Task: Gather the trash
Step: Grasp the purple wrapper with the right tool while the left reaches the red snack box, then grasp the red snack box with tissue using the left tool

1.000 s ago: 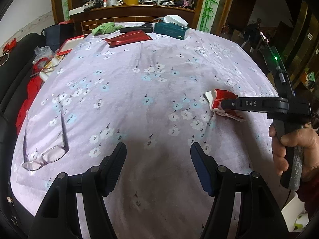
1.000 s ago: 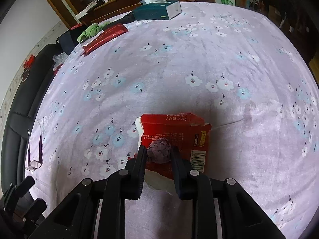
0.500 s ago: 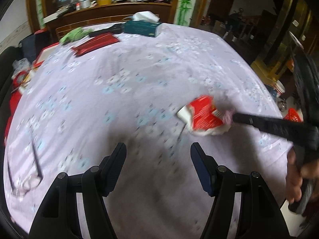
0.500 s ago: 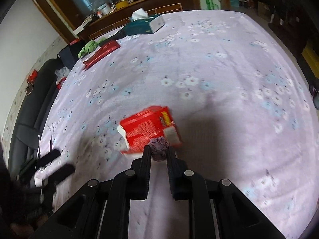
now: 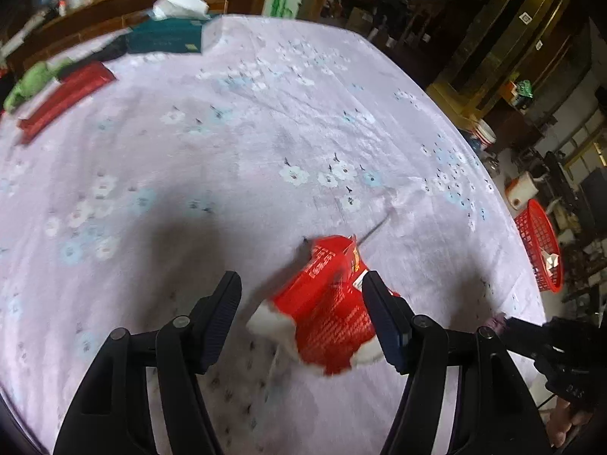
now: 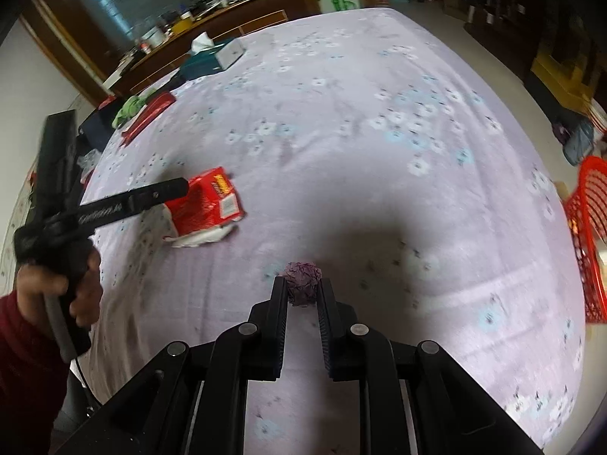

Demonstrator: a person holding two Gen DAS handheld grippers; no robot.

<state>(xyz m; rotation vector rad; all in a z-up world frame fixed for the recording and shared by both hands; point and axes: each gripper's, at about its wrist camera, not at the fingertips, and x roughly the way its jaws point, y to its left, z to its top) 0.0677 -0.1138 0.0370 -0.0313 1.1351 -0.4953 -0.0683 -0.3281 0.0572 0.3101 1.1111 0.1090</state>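
Right wrist view, nearest first: the right gripper [image 6: 301, 290] is pinched shut on a small crumpled purple ball [image 6: 301, 282], held above the flowered tablecloth [image 6: 360, 121]. Off to its right, beyond the table edge, stands a red basket [image 6: 590, 239] (judging by the scrap lying inside it in the other view, that is where trash goes). To do this step well, carry the ball clear over the basket rim before letting go; a light wad released early would likely roll off the cloth.

From the left wrist, the left gripper [image 5: 303, 318] is spread wide, its fingers straddling a torn red carton [image 5: 326, 318] that lies on the cloth with white paper showing at its ends. The right finger looks close against the carton, though blur hides whether it touches. Centre the jaws across the carton's narrow side and close on the card body, not the loose white flap.

Farther back sit a tissue box [image 5: 167, 36], a flat red packet [image 5: 64, 98] and a green cloth [image 5: 32, 83].
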